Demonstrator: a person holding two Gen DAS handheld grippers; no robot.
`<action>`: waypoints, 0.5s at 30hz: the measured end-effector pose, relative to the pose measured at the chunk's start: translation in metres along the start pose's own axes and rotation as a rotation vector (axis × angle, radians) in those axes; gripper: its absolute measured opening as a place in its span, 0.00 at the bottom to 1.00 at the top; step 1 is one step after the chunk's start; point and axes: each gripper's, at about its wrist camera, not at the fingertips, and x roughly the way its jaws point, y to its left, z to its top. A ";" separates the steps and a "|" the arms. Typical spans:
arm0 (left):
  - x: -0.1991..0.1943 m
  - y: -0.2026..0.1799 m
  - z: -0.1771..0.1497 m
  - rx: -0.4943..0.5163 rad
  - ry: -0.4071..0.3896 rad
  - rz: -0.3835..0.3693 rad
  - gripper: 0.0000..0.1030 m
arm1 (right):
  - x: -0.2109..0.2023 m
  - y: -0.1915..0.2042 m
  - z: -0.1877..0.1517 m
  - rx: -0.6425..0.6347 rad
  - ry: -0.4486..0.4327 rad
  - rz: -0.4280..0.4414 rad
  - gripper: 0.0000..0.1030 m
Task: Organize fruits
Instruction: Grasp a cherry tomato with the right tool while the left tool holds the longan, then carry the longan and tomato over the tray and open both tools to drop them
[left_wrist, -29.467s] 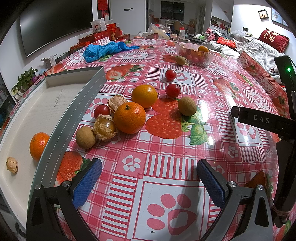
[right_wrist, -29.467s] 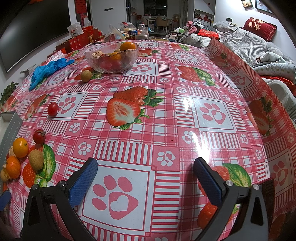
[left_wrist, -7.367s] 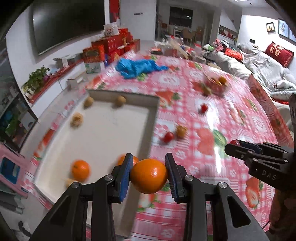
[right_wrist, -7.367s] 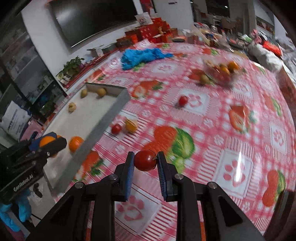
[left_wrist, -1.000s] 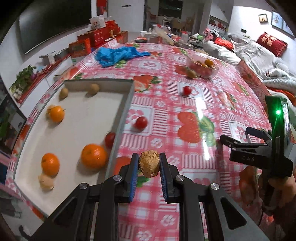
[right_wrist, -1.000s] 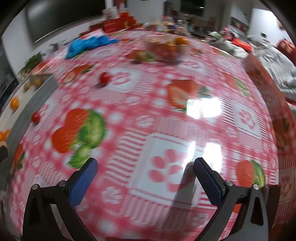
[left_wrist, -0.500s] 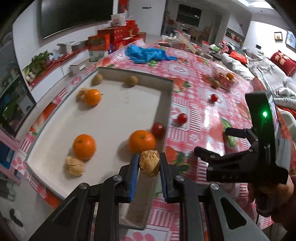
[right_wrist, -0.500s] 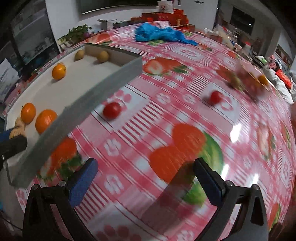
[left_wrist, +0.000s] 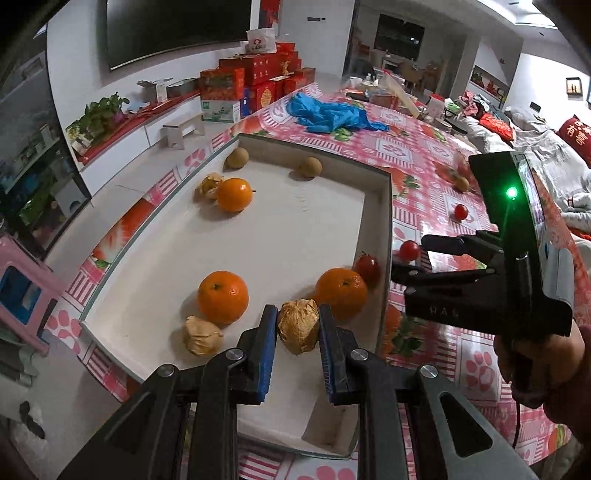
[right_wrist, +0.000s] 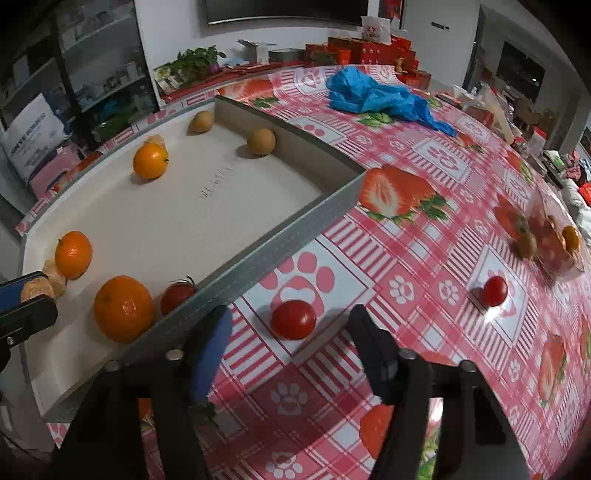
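My left gripper (left_wrist: 297, 325) is shut on a papery brown husk fruit (left_wrist: 298, 325) and holds it above the near end of the grey tray (left_wrist: 382, 206). In the tray lie three oranges (left_wrist: 222, 302), a red tomato (left_wrist: 367, 270), two brown round fruits (left_wrist: 310, 167) and two more husk fruits (left_wrist: 201, 335). My right gripper (right_wrist: 291, 332) is open and low over the table, its fingers on either side of a red tomato (right_wrist: 293, 319) beside the tray wall (right_wrist: 280, 243). Another tomato (right_wrist: 495, 291) lies further right.
A glass bowl of fruit (right_wrist: 554, 236) with a brown fruit (right_wrist: 526, 244) beside it stands at the far right. A blue plastic bag (right_wrist: 373, 96) lies at the back of the table. Red boxes (left_wrist: 255, 85) line the wall shelf.
My left gripper has carried the husk fruit further over the tray. My right gripper has moved down and forward so that the tomato beside the tray now lies between its open fingers.
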 end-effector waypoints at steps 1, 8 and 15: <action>0.001 0.001 0.000 -0.003 0.002 0.003 0.22 | -0.001 0.001 0.000 -0.005 -0.008 0.001 0.46; 0.005 -0.006 0.001 0.005 0.010 0.018 0.23 | -0.005 -0.007 0.000 0.048 -0.004 0.034 0.24; 0.006 -0.007 0.002 0.002 0.009 0.029 0.22 | -0.022 -0.023 -0.007 0.133 0.011 0.077 0.24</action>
